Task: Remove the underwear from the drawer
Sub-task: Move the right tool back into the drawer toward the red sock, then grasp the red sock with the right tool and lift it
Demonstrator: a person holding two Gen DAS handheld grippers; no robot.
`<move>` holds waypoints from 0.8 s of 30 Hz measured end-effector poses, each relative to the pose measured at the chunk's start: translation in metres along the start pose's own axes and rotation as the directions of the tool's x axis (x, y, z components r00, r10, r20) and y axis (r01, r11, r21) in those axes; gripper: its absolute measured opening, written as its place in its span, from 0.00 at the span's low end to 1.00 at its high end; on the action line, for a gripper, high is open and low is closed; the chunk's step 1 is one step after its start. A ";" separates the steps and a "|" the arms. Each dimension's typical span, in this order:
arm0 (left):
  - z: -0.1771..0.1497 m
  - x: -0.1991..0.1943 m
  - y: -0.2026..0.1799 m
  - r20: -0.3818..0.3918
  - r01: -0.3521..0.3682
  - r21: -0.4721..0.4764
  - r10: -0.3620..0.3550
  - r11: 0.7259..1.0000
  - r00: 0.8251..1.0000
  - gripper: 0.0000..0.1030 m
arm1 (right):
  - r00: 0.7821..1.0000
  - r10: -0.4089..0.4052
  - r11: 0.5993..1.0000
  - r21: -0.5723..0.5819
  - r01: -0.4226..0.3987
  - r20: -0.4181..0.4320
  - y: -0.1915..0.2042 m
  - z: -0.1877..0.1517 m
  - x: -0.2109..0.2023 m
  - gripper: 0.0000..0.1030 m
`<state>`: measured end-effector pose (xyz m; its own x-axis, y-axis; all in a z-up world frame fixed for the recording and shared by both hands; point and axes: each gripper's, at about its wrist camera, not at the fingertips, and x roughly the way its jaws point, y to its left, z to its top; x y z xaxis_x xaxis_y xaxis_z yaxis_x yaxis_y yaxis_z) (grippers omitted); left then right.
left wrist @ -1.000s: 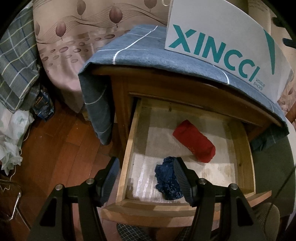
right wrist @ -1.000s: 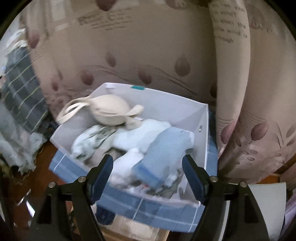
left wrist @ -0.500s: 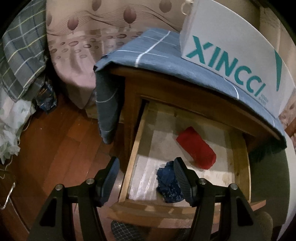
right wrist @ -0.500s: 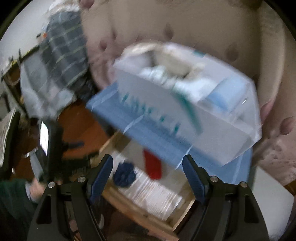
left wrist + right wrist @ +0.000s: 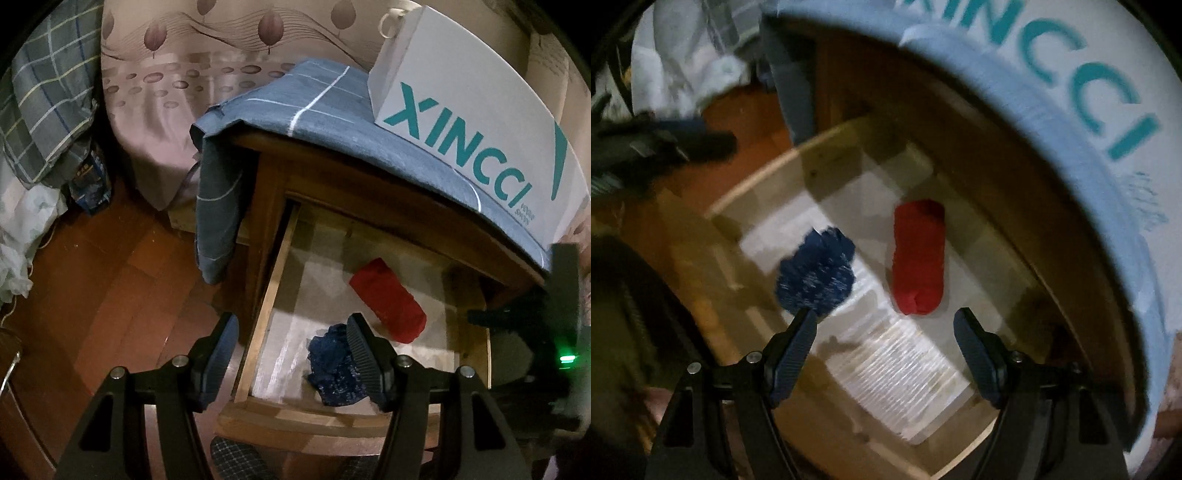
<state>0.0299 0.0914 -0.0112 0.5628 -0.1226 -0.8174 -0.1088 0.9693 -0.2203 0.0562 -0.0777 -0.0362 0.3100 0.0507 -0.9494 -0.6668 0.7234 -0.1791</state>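
We hold our left gripper (image 5: 290,354) with jaws spread wide and empty, above the front left corner of the open wooden drawer (image 5: 266,306). Our right gripper (image 5: 886,343) hangs over the drawer, jaws wide apart, grasping nothing. Inside lie two pieces of underwear: one rolled red piece (image 5: 918,254) and one crumpled dark blue lace piece (image 5: 816,271), just beside each other.

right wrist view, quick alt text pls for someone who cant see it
An open wooden drawer seen from above holds a crumpled dark blue lace garment and a rolled red fabric piece lying apart. The right tool hangs open above them, gripping nothing, below a white box with teal lettering.
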 end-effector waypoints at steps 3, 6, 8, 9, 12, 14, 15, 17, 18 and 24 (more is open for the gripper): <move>0.001 0.001 0.002 -0.001 0.001 -0.004 -0.001 1.000 1.000 0.61 | 0.999 -0.030 0.999 -0.025 0.029 -0.034 -0.003 0.005 0.026 0.71; 0.002 0.002 0.004 -0.005 0.005 -0.008 -0.005 1.000 1.000 0.61 | 0.998 -0.036 0.999 -0.037 0.034 -0.054 -0.006 0.011 0.046 0.71; 0.002 0.002 0.005 -0.005 0.009 -0.014 -0.009 1.000 1.000 0.61 | 0.997 -0.039 0.998 -0.044 0.036 -0.061 -0.006 0.015 0.059 0.71; 0.002 0.002 0.005 -0.007 0.011 -0.014 -0.011 1.000 1.000 0.61 | 0.997 -0.055 0.996 -0.068 0.052 -0.048 -0.002 0.016 0.064 0.71; 0.002 0.003 0.005 -0.011 0.016 -0.015 -0.016 1.000 1.000 0.61 | 0.995 -0.084 0.989 -0.124 0.076 -0.056 0.007 0.019 0.081 0.70; 0.002 0.003 0.006 -0.012 0.019 -0.016 -0.019 1.000 1.000 0.61 | 0.993 -0.106 0.986 -0.135 0.099 -0.049 0.007 0.020 0.088 0.69; 0.002 0.004 0.007 -0.012 0.022 -0.017 -0.022 1.000 1.000 0.61 | 0.991 -0.126 0.983 -0.142 0.118 -0.046 0.006 0.021 0.094 0.69; 0.003 0.005 0.008 -0.013 0.025 -0.022 -0.026 0.999 1.000 0.61 | 0.989 -0.145 0.979 -0.149 0.138 -0.037 0.004 0.021 0.103 0.69; 0.003 0.005 0.008 -0.015 0.029 -0.024 -0.029 0.999 0.999 0.61 | 0.988 -0.152 0.978 -0.153 0.144 -0.038 0.003 0.021 0.106 0.69; 0.003 0.007 0.004 -0.019 0.037 -0.022 -0.038 0.999 0.999 0.61 | 0.990 -0.123 0.984 -0.139 0.114 -0.061 -0.008 0.020 0.136 0.69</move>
<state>0.0357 0.0951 -0.0163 0.5506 -0.1630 -0.8187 -0.1062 0.9591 -0.2624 0.1173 -0.0627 -0.1582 0.3483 -0.0808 -0.9339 -0.7150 0.6214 -0.3205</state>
